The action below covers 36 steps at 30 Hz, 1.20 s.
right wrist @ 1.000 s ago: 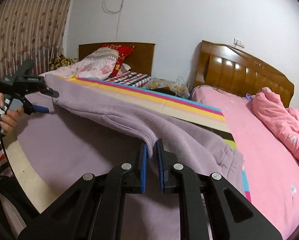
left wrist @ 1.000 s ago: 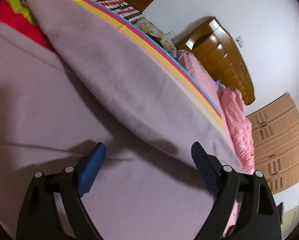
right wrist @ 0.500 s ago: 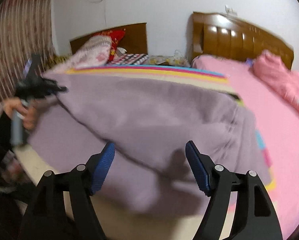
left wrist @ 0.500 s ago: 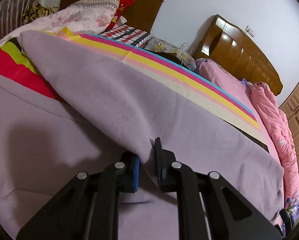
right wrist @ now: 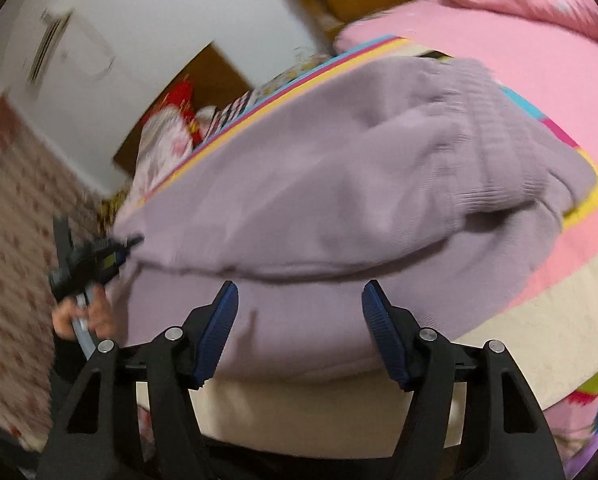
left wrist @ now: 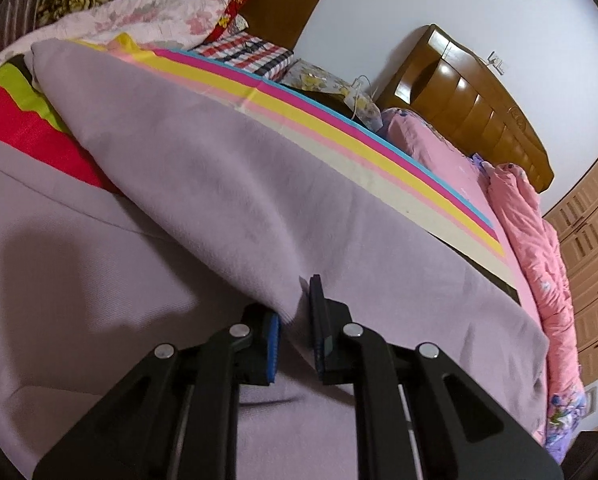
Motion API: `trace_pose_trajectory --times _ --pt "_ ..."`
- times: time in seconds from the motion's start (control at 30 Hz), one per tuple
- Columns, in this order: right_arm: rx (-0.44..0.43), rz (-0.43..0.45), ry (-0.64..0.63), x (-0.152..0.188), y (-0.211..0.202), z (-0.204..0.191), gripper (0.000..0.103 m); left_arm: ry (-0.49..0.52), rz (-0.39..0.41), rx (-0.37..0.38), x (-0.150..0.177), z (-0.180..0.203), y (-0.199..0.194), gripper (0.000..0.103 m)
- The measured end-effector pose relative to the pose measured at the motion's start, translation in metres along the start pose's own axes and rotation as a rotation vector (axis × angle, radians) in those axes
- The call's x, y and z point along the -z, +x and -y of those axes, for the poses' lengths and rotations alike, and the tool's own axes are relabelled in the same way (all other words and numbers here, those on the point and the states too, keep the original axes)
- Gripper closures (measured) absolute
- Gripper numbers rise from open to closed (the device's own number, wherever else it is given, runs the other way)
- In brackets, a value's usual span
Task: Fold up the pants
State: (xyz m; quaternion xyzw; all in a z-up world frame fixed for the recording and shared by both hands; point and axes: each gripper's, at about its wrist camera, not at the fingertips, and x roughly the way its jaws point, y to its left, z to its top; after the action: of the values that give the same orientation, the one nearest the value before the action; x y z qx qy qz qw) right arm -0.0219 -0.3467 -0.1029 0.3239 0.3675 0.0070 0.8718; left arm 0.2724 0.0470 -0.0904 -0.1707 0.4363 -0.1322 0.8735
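Spread over the striped bed [left wrist: 399, 184] from 9 o'clock to 4 o'clock in the left wrist view: lilac pants [left wrist: 203, 184], folded so one layer lies on another, upper layer's edge running diagonally from 10 o'clock down toward centre. Same pants [right wrist: 339, 184] filling the middle of the right wrist view, ribbed waistband [right wrist: 495, 132] bunched at 2 o'clock, fold edge crossing just above the gripper tips. That view blurred.

Beyond, at 2 o'clock from the left wrist: second bed in pink sheet [left wrist: 439, 148] with rumpled pink quilt [left wrist: 531, 224], wooden headboard [left wrist: 471, 96] behind. Wardrobe [left wrist: 591, 268] at 3 o'clock. Pillows [left wrist: 171, 12] and plaid folded cloth [left wrist: 251, 54] at 12 o'clock. Patterned curtain [right wrist: 15, 240] at 9 o'clock from the right wrist.

Left gripper [left wrist: 295, 320] at 6 o'clock, clenched on the upper layer's edge, cloth pinched between blue pads. Also seen from the right wrist at 9 o'clock [right wrist: 129, 242], small and blurred, carried by a hand [right wrist: 83, 316], tip at the pants' left end.

Right gripper [right wrist: 301, 316] released, jaws spread but just now narrowing, over the lower pants layer, nothing pinched between the pads.
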Motion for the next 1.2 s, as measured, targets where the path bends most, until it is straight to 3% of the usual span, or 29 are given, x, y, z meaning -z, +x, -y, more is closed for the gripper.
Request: trace_pose_trajectory --times 0.1,0.27,0.5,0.53,0.67,0.8,0.93,1.0,1.1,1.2 --pt "0.022 0.031 0.057 -0.005 -0.003 0.013 0.048 0.003 -0.010 0.001 0.001 -0.001 0.003 0.090" --pt "0.061 0.084 0.093 -0.013 -0.007 0.019 0.049 -0.004 -0.028 -0.006 0.004 -0.008 0.010 0.085" --pt "0.042 0.127 0.176 -0.018 -0.008 0.036 0.055 -0.045 -0.029 0.022 -0.001 -0.017 0.012 0.083" --pt "0.040 0.132 0.178 -0.018 -0.008 0.038 0.057 -0.050 -0.030 0.029 -0.001 -0.018 0.012 0.084" --pt "0.045 0.169 0.167 -0.015 -0.013 0.046 0.085 -0.060 -0.002 0.062 0.001 -0.023 0.008 0.097" --pt "0.022 0.196 0.136 -0.021 -0.019 0.044 0.089 -0.049 0.056 0.081 0.003 -0.019 -0.011 0.098" --pt "0.013 0.220 0.094 -0.051 -0.031 0.034 0.090 -0.007 0.054 0.101 -0.009 -0.004 -0.035 0.098" --pt "-0.004 0.230 0.065 -0.078 -0.037 0.029 0.091 0.027 0.025 0.104 -0.020 0.007 -0.043 0.098" --pt "-0.058 0.254 0.034 -0.121 -0.052 0.018 0.091 -0.007 -0.038 0.162 -0.037 0.017 -0.067 0.098" --pt "-0.127 0.289 -0.004 -0.129 -0.078 0.013 0.091 0.040 0.040 0.210 -0.017 0.025 -0.117 0.098"
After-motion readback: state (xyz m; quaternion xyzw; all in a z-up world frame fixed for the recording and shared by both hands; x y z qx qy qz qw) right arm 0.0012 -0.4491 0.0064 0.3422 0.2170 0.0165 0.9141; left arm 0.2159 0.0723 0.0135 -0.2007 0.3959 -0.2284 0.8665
